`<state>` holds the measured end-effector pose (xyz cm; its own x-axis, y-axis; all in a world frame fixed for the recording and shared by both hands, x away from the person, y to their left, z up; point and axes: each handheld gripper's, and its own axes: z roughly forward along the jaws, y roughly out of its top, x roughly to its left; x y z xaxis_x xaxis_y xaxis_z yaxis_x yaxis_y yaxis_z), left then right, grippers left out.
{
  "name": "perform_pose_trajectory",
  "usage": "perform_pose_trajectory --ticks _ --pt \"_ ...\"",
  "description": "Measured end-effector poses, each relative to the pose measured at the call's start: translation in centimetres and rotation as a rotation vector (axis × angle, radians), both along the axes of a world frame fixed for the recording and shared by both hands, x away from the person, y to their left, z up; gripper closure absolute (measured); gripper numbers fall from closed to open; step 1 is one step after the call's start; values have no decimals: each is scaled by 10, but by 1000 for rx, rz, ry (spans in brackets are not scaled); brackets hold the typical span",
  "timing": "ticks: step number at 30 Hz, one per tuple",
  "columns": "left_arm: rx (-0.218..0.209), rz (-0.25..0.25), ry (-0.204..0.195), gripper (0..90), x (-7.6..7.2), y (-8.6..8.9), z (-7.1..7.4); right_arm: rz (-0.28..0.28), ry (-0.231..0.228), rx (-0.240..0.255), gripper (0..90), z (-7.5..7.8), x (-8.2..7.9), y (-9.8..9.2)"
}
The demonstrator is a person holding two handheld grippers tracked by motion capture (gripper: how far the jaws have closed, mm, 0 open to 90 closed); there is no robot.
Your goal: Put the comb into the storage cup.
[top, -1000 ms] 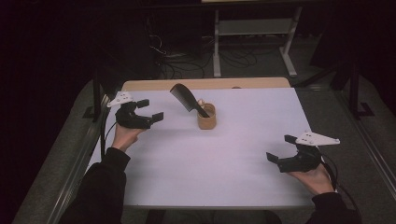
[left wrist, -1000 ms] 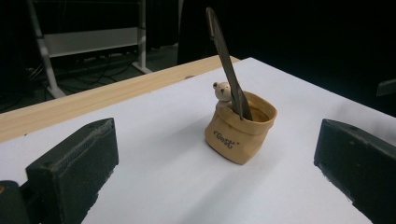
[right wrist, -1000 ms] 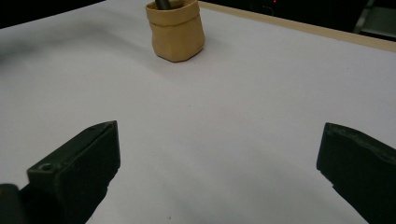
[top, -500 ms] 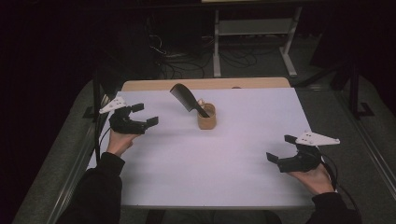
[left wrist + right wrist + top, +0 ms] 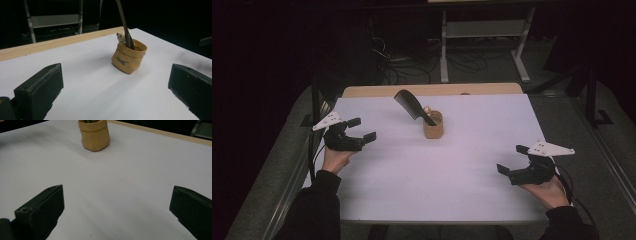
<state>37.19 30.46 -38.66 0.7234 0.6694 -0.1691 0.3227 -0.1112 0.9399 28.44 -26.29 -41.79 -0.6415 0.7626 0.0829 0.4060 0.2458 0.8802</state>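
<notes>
Both tongs gape wide and hold nothing above the white tabletop (image 5: 452, 170). The tan pouch (image 5: 433, 125), with a black comb (image 5: 412, 105) leaning out of it, stands ahead of the left tongs (image 5: 362, 131), well apart, and farther still from the right tongs (image 5: 513, 160).

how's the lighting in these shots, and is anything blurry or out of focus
High view: the white table is evenly lit, the room behind nearly black. Left gripper view: the tan pouch is sharp and casts a soft shadow; the near fingers look slightly soft. Right gripper view: the pouch is cut off at the top edge.
</notes>
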Motion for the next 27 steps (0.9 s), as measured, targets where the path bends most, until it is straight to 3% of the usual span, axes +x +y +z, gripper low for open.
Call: perform_pose_trajectory --ticks 16,27 --pt "-23 52 9 0 -24 21 -21 2 10 -10 0 -3 0 1" --pt "-24 135 5 0 -46 39 -34 2 7 -8 0 -2 0 1"
